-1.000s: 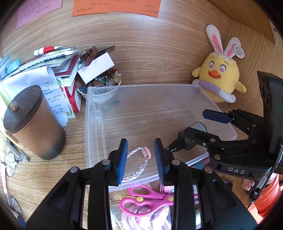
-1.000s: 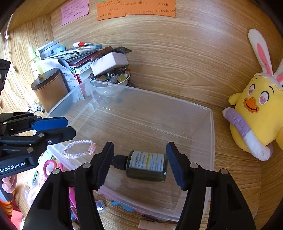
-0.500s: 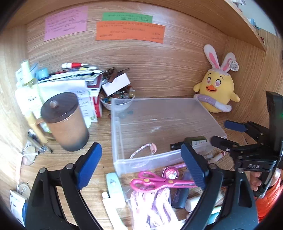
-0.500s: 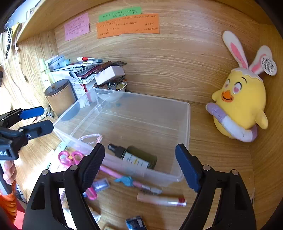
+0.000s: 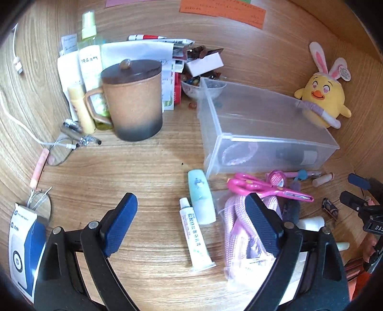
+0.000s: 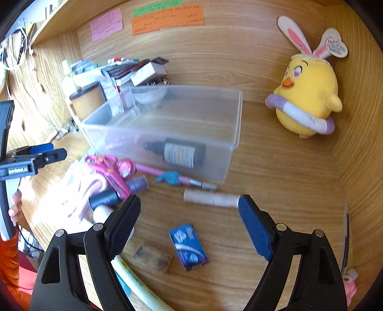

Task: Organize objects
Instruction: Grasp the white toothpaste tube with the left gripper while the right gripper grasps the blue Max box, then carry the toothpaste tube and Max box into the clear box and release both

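- Clear plastic bin (image 5: 270,141) sits on a wooden desk (image 5: 143,172), its long side just behind a scatter of small items; a dark bottle (image 6: 178,153) with a pale label lies on its side inside it, and a braided bracelet (image 5: 239,153) rests near the bin's left end.
- Left gripper (image 5: 191,222) hovers above the desk with its blue-padded jaws spread wide and nothing between the pads; below it lie a white tube (image 5: 195,236) and a pale green case (image 5: 201,196), touching at one end.
- Right gripper (image 6: 189,222) is likewise wide open and empty, poised over a small blue packet (image 6: 189,246) and a brown, blurred flat item (image 6: 153,258).
- Pink scissors (image 5: 265,186) lie across a bagged pink cord (image 5: 239,229) just in front of the bin; a pink pen (image 6: 177,178) with a blue charm and a white stick (image 6: 211,198) lie along the bin's front wall.
- A lidded brown mug (image 5: 134,100) stands left of the bin, before stacked papers (image 5: 138,50) and a spray bottle (image 5: 91,55).
- A yellow chick plush (image 6: 308,95) with rabbit ears sits right of the bin, against the back panel.
- Coloured notes (image 6: 167,19) are stuck to the wall above.
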Tool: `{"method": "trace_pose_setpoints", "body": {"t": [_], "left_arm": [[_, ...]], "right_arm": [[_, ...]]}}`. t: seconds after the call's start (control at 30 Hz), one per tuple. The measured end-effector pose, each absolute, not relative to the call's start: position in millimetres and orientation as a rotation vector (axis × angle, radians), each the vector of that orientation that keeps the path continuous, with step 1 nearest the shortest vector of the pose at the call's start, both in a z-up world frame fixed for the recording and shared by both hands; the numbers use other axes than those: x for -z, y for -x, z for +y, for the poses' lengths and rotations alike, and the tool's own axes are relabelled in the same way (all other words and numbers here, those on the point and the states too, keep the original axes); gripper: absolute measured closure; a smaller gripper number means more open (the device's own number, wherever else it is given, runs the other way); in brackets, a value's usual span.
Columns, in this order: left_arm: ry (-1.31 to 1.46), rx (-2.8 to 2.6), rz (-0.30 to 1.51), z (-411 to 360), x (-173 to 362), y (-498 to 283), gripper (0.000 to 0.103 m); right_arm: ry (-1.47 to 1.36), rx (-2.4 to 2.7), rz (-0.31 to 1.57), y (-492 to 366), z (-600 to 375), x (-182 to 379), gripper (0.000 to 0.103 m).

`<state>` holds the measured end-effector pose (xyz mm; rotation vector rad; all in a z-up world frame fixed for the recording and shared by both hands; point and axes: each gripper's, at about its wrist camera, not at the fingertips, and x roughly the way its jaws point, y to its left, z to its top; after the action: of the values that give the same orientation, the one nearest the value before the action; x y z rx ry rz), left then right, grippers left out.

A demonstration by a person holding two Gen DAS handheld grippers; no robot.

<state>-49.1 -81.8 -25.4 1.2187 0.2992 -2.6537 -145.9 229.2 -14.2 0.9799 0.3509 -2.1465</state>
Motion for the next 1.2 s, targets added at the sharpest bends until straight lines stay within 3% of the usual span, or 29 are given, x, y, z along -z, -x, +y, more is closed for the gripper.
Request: {"method": "trace_pose_setpoints", "body": {"t": [0.2,0.33,0.57,0.87,0.93,1.0,1.2], "left_arm": [[-1.291,2.6,0.328,-86.0,47.9,40.1,0.012],[-1.307,2.582,0.32,-84.0,53.1,35.4,0.022],[-1.334,2.576,0.306,-79.8,60.8,36.6,0.037],[-1.285,2.576,0.239,-75.6,62.3,41.9,0.072],[-1.278,2.582,0.231,-76.8,62.9,41.3,0.087],[-1.273,2.585,0.238,-78.4,64.1,40.7,0.088],[-1.251,2.591,0.286,-79.3,64.6,36.3,0.088]], "right_arm": [[-1.049,2.121,0.347,140.3,239.9,36.7,0.022],[-1.074,2.135,0.311,143.1,249.6,40.7,0.023],[-1.09,2.136,0.358,142.0,261.8,43.3,0.039],[-1.073,2.093,0.428,142.0,250.9,49.0,0.054],[-1.053,2.091,0.458,141.0,245.8,49.1,0.061],[-1.031,2.094,0.486,138.9,240.6,49.0,0.075],[-1.022,2.098,0.464,139.1,235.8,47.2,0.078]]}}
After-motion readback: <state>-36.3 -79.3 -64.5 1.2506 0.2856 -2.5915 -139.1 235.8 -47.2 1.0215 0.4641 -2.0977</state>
